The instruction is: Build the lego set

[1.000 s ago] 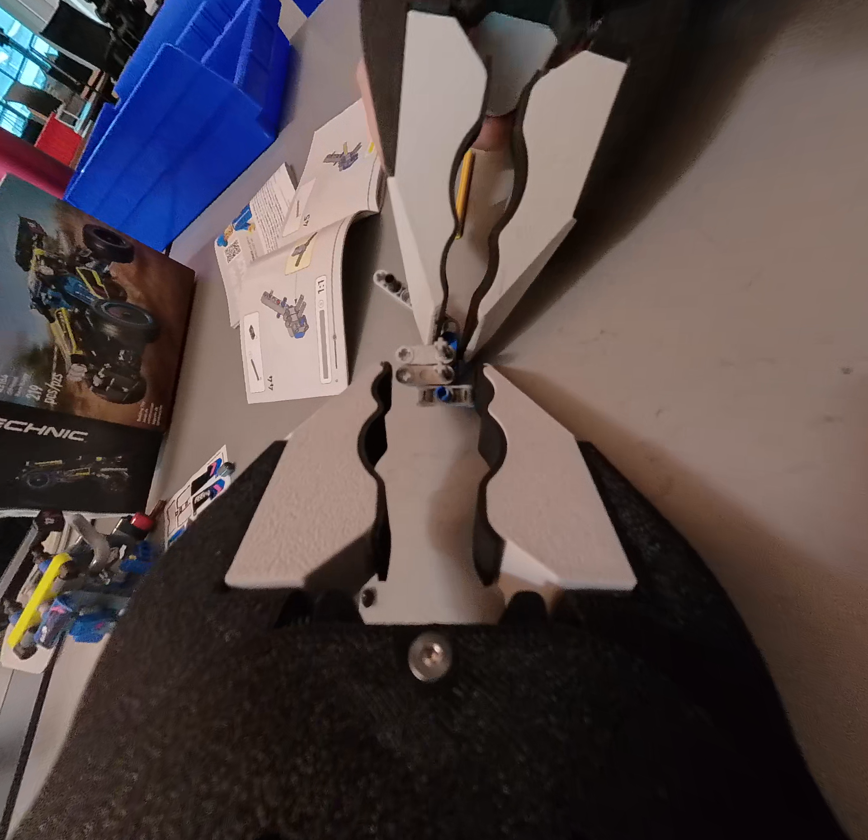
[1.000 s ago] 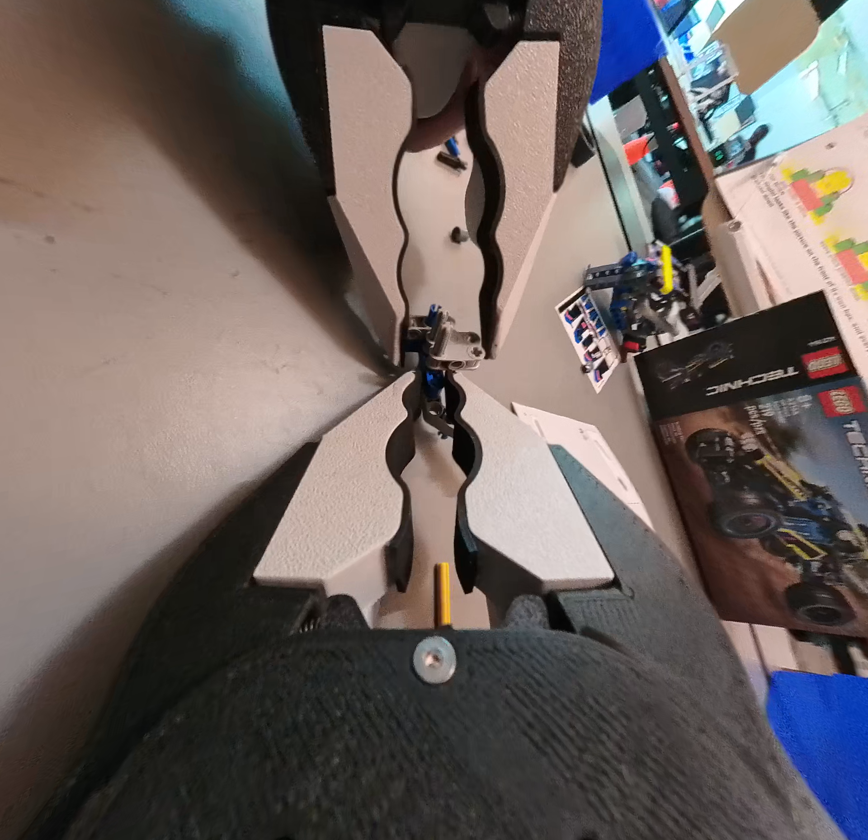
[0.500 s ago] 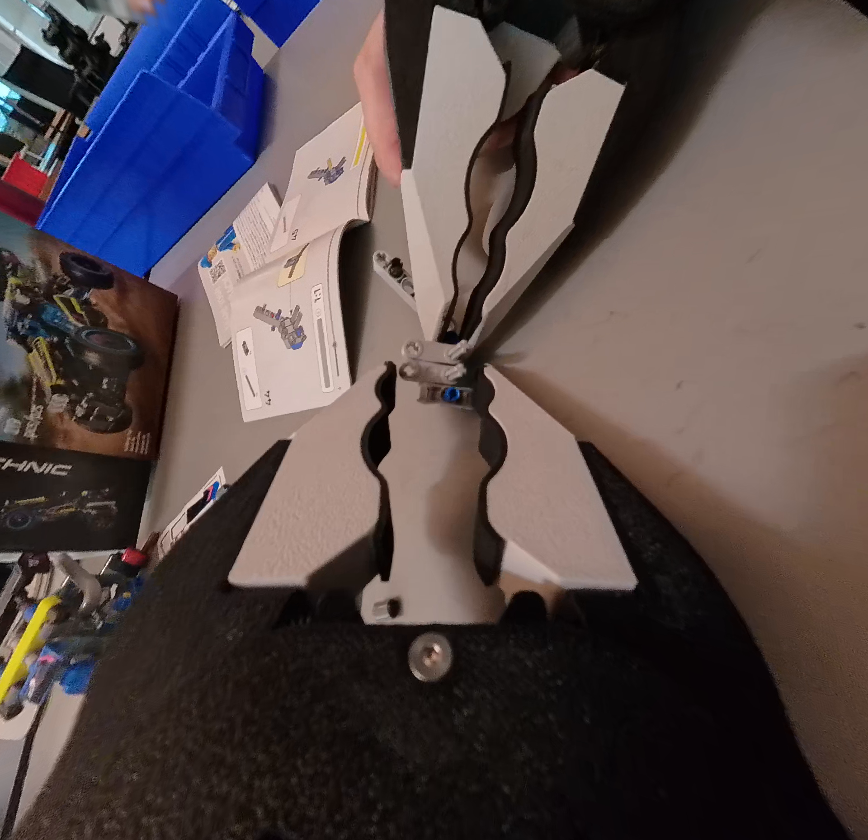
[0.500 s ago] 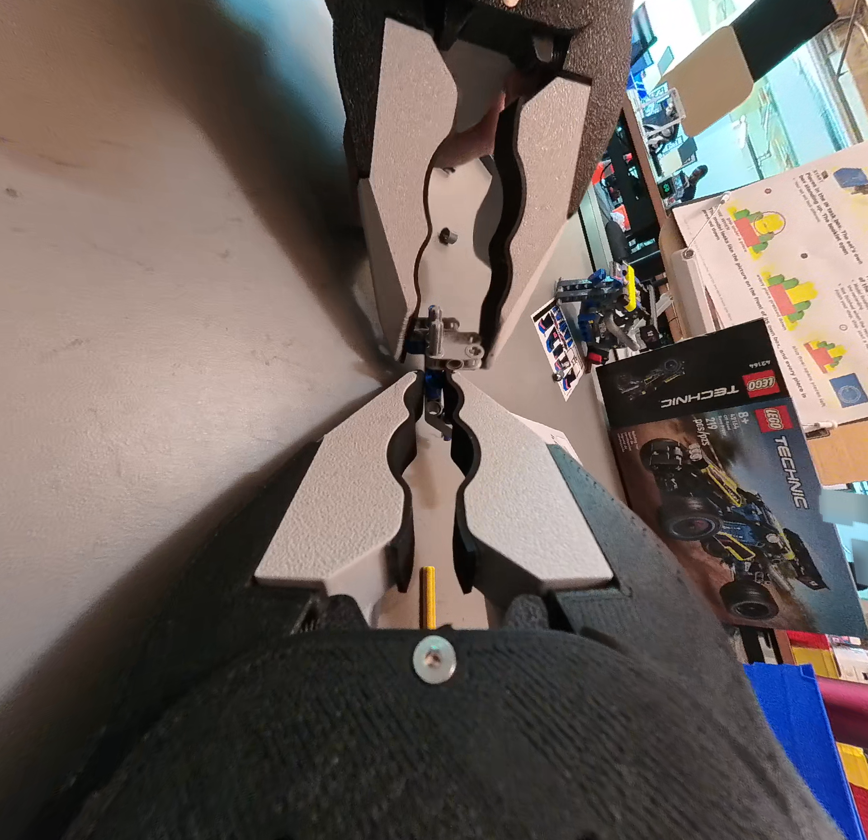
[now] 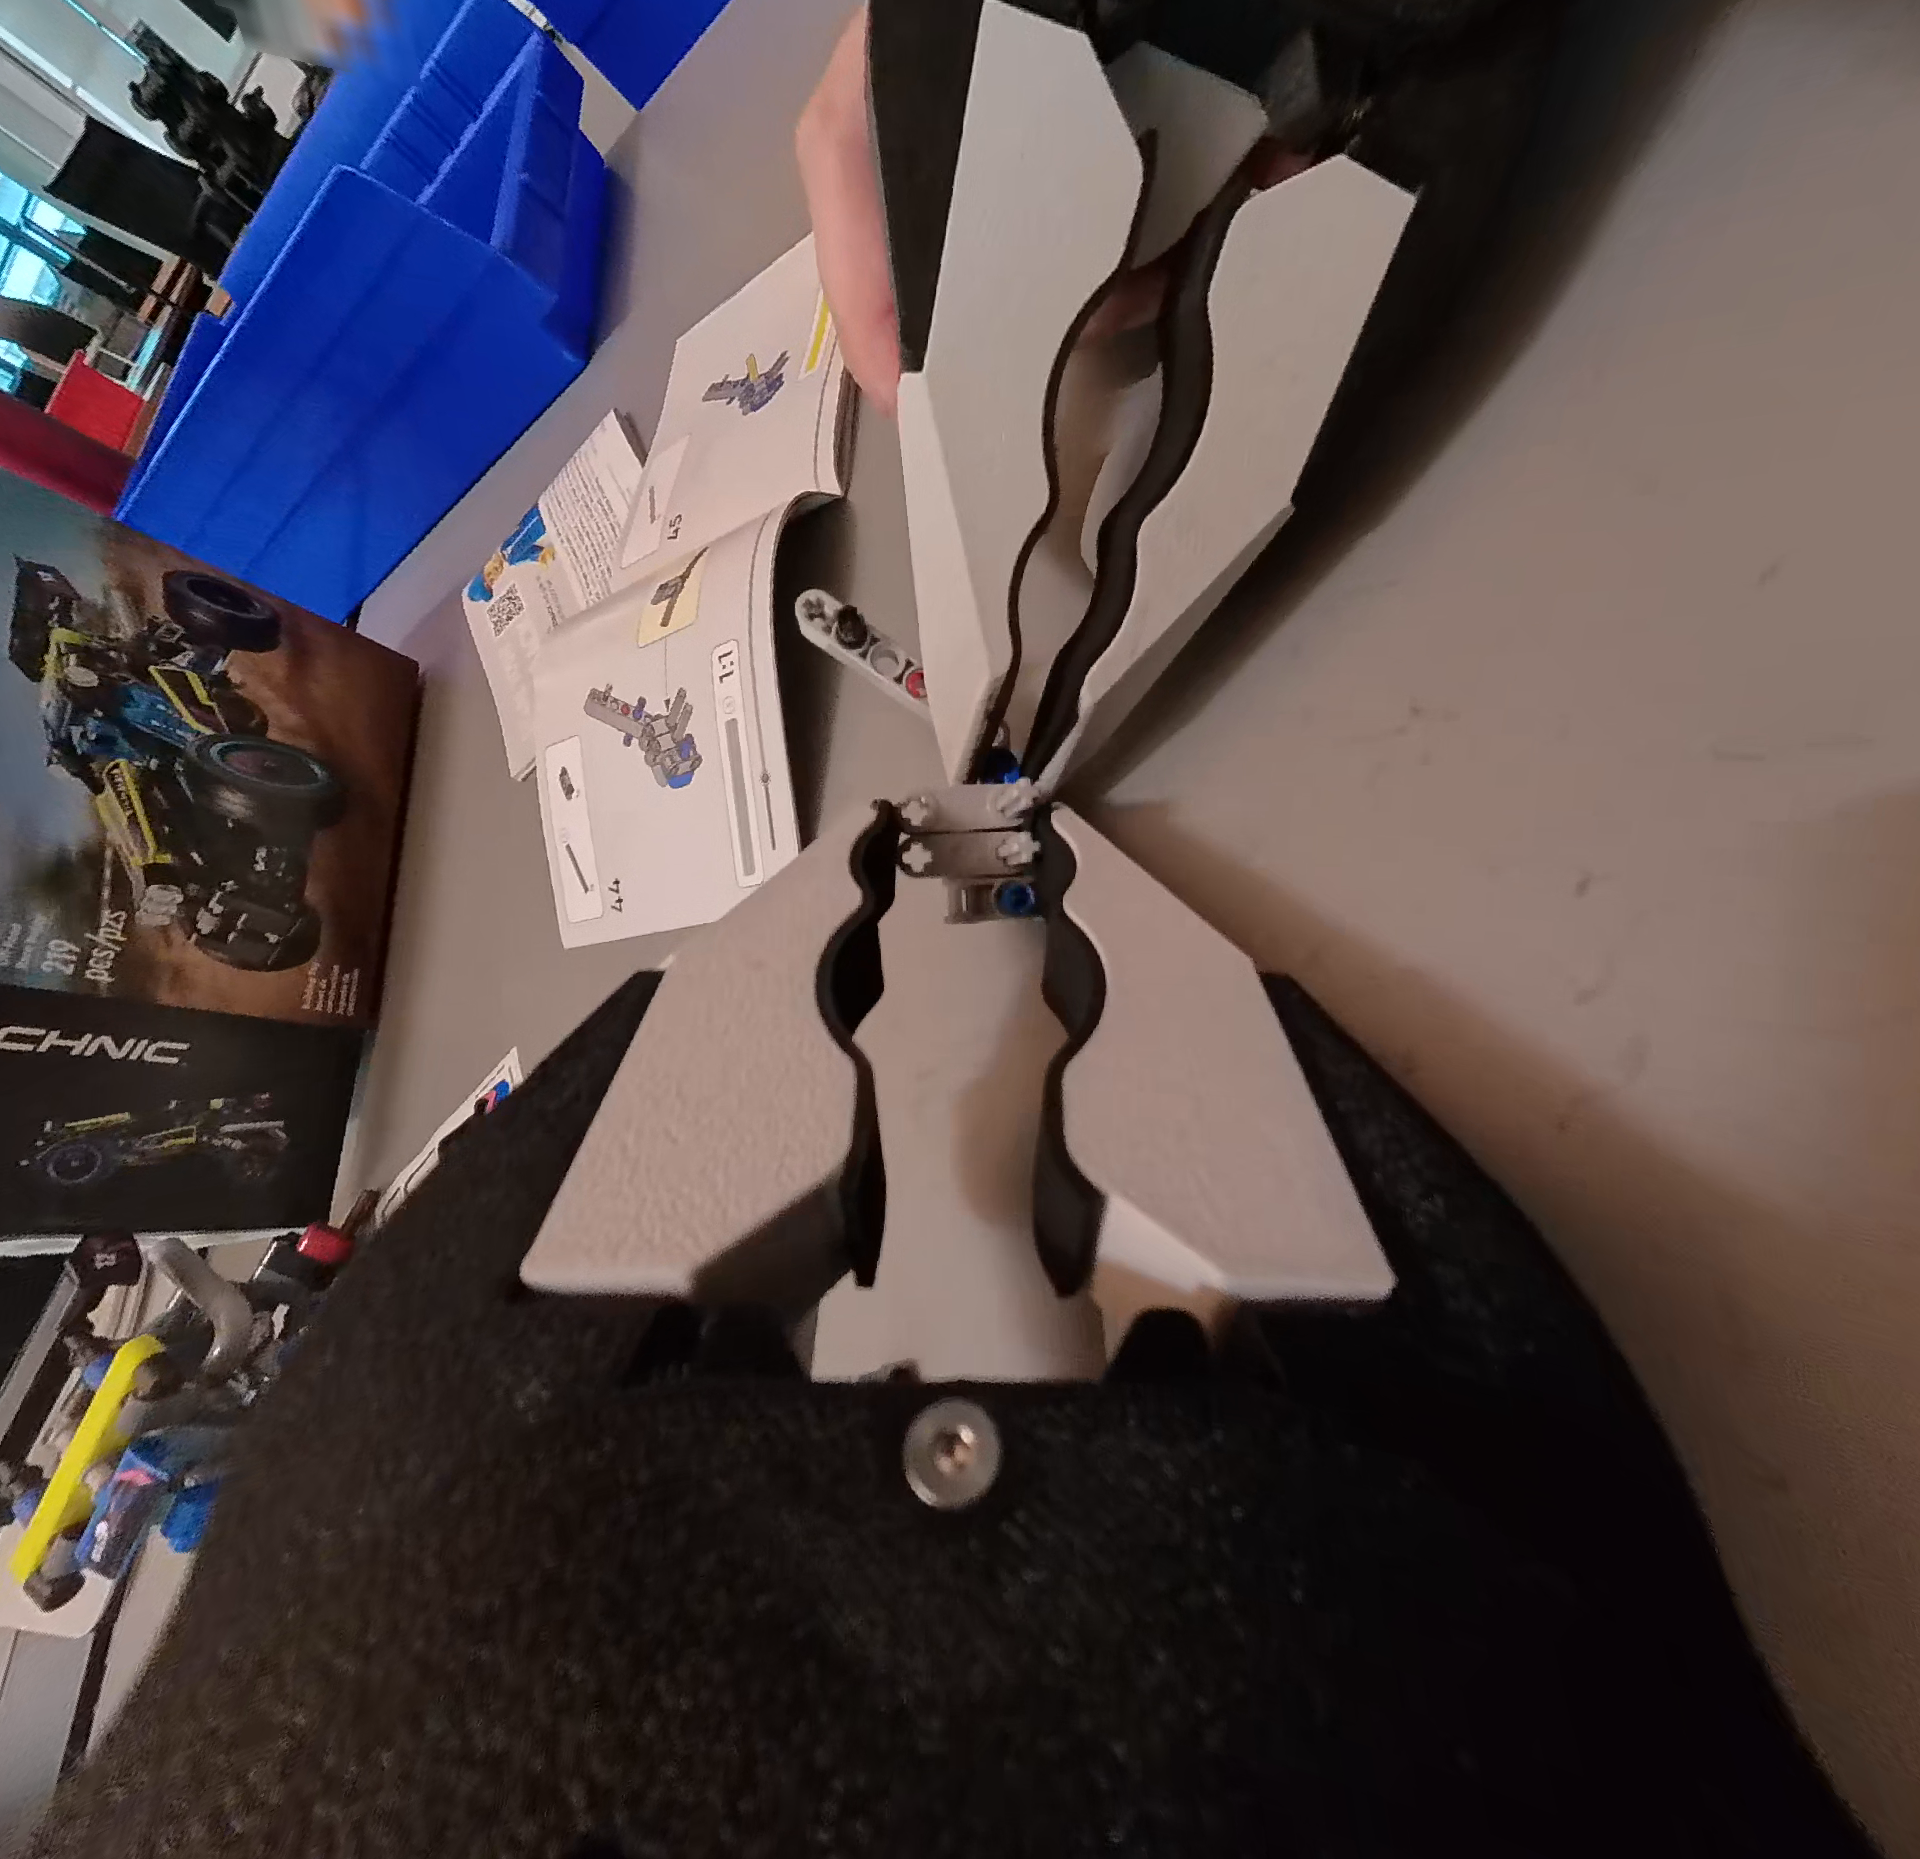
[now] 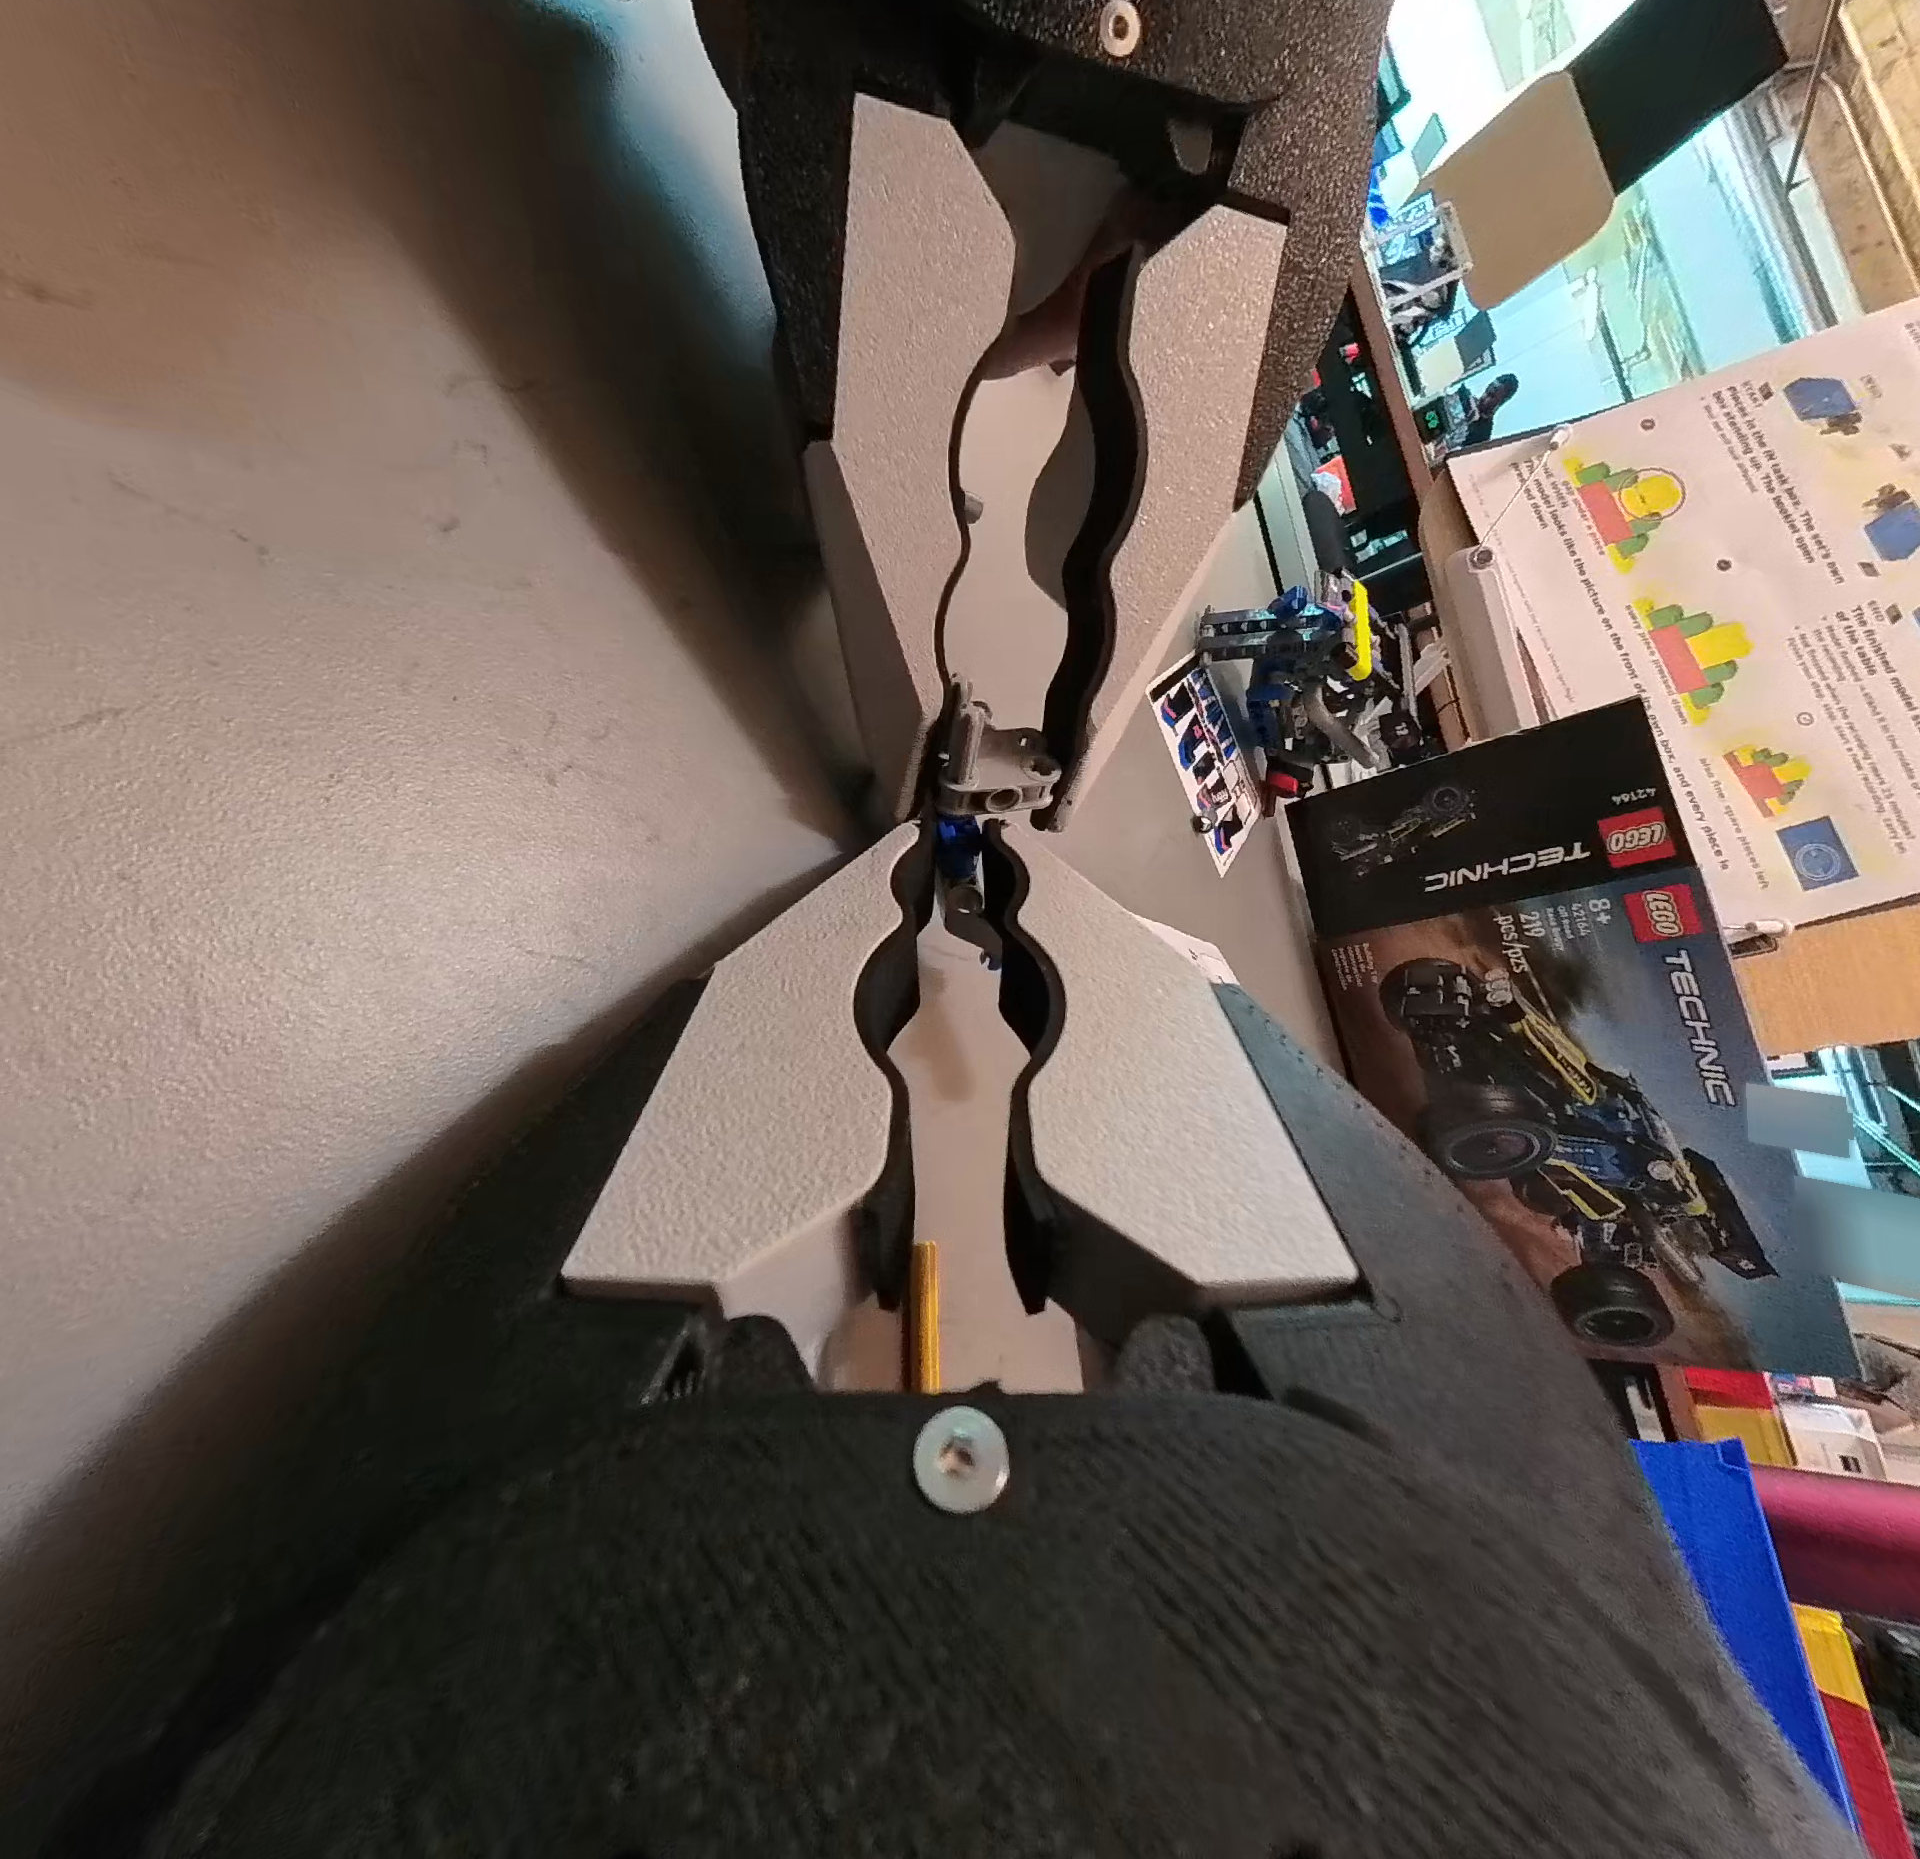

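Two grippers met tip to tip at frame centre: left gripper point(image 5: 966, 853) clamped the grey piece point(image 5: 961, 838), right gripper point(image 6: 961, 853) pinched the blue peg point(image 6: 954, 841); pressing straight, without twisting, looked wisest.

I see the 2 grippers tip to tip over the surface point(image 5: 1558, 666), my left gripper point(image 5: 971, 853) facing the right gripper point(image 5: 1023, 760), a small lego assembly point(image 5: 971, 843) between them. Left of them lies the open booklet point(image 5: 665, 770), a loose beam point(image 5: 862, 651) just beside it. Farther left stands the set box point(image 5: 197, 770), with a partly built model point(image 5: 94, 1477) nearer me and bins point(image 5: 364, 355) behind.
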A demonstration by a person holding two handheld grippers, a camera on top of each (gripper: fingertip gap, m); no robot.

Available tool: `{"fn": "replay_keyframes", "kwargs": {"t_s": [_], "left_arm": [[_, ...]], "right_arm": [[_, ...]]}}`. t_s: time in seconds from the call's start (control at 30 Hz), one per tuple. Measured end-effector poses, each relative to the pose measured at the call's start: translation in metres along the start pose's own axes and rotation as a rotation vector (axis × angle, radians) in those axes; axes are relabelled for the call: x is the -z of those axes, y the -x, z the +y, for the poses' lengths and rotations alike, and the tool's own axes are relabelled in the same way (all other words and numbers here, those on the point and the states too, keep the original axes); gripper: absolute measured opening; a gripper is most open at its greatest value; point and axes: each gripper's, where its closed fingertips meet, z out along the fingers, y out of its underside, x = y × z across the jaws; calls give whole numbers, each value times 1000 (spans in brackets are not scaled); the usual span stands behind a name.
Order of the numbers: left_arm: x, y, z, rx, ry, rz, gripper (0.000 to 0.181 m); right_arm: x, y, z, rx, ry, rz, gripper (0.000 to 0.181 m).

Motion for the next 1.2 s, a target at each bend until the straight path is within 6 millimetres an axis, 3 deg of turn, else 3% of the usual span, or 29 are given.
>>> {"fn": "replay_keyframes", "kwargs": {"t_s": [0.53, 0.9, 1.2], "left_arm": [[3, 1, 0, 12, 0, -16, 22], [8, 8, 9, 75, 34, -44, 22], [9, -1, -2, 183, 30, 44, 22]], "right_arm": [[4, -6, -6, 28, -41, 56, 25], [6, -8, -8, 19, -52, 70, 24], [6, -10, -10, 9, -68, 77, 22]]}}
